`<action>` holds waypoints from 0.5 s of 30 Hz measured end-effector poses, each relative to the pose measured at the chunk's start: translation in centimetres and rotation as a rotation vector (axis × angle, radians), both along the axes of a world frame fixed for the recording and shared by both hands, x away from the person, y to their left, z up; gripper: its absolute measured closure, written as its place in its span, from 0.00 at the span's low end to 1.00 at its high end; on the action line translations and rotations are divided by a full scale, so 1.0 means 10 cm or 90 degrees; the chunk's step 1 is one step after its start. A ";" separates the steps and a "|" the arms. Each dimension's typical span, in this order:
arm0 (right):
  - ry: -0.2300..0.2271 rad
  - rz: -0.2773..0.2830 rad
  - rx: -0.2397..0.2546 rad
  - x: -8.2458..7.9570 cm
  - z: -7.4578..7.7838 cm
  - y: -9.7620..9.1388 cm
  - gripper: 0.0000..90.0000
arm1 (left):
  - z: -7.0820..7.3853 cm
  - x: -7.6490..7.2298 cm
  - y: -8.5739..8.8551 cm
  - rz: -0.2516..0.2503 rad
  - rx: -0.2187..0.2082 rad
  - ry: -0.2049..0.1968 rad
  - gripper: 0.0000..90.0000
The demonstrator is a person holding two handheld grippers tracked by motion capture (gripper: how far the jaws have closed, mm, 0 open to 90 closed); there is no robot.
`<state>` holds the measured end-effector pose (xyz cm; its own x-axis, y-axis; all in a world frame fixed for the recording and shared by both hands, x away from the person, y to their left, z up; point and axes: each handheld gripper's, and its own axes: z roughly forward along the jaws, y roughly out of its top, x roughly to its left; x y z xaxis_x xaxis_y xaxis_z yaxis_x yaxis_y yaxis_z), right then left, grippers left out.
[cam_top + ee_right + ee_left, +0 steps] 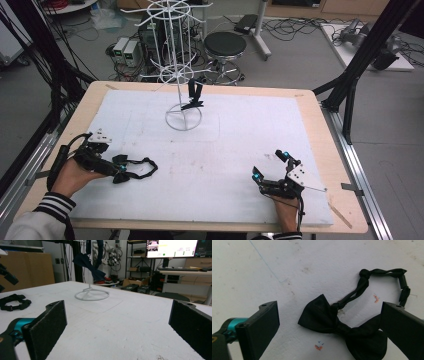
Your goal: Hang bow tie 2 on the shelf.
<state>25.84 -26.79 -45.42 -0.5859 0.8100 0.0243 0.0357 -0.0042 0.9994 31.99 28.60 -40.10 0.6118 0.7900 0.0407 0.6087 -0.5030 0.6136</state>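
Note:
A black bow tie (337,327) lies flat on the white mat, its strap (384,275) looping away beyond it. My left gripper (329,307) is open, one jaw on each side of the bow, not touching it. In the high view that gripper (120,169) sits at the mat's left with the bow tie's strap (142,169) trailing to its right. A second black bow tie (194,97) hangs on the white wire rack (182,117) at the back centre. My right gripper (267,162) rests open and empty at the front right, facing the rack (92,294).
The white mat (225,145) covers most of the wooden table (320,130). A stool (225,47), cables and boxes stand on the floor behind the table. Black frame posts (360,55) rise at the right.

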 end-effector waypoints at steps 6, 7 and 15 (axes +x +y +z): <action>-0.006 0.000 -0.002 0.01 0.00 0.00 0.01 | -0.06 0.04 -0.02 0.025 0.015 0.022 0.04; -0.006 0.000 -0.003 0.01 0.00 -0.01 0.01 | -0.07 0.05 -0.02 0.025 0.017 0.026 0.04; -0.005 0.001 0.001 0.00 0.00 0.00 0.01 | -0.13 0.06 -0.03 0.064 0.027 0.068 0.04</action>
<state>25.85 -26.84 -45.44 -0.5871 0.8093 0.0207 0.0283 -0.0050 0.9996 32.63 28.29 -41.42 0.5319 0.8467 0.0143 0.7186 -0.4602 0.5214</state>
